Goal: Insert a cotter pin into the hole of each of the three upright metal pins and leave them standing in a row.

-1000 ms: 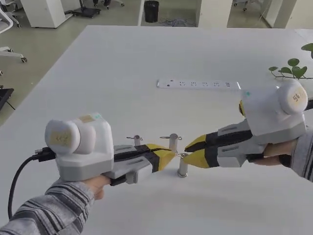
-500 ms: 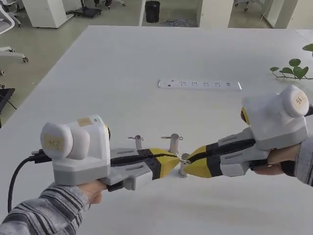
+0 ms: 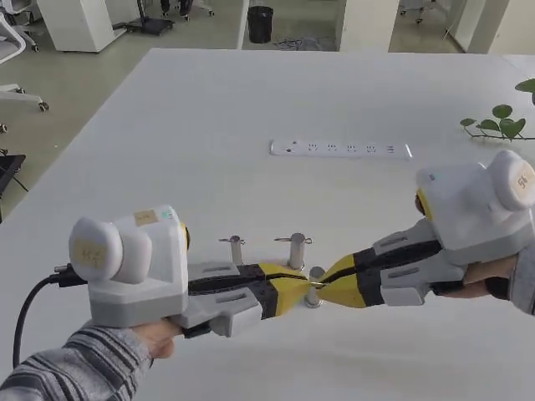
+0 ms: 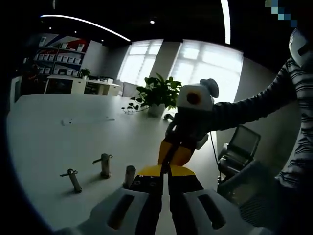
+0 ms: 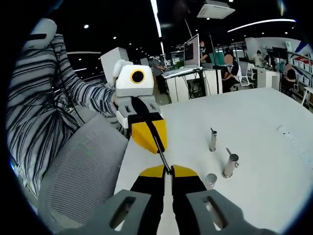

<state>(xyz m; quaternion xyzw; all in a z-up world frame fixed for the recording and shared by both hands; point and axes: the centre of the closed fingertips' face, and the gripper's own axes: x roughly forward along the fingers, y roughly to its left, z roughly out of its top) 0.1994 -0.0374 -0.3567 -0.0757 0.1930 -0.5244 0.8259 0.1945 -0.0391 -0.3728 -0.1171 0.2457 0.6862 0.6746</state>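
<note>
Though pins [image 5: 230, 165] upright, cotter pin [image 5: 162, 154] horizontal.

Shiny metal pins [image 3: 296, 253], matt tbl [image 3: 209, 150]

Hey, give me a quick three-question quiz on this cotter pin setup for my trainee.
1. How many metal pins already carry a cotter pin? A one, B two, C three.
2. True or false: the left claw and right claw meet tip to tip by the bare pin.
3. Name the white item lying beyond the pins.
Key: 1 B; 2 true; 3 power strip.
</note>
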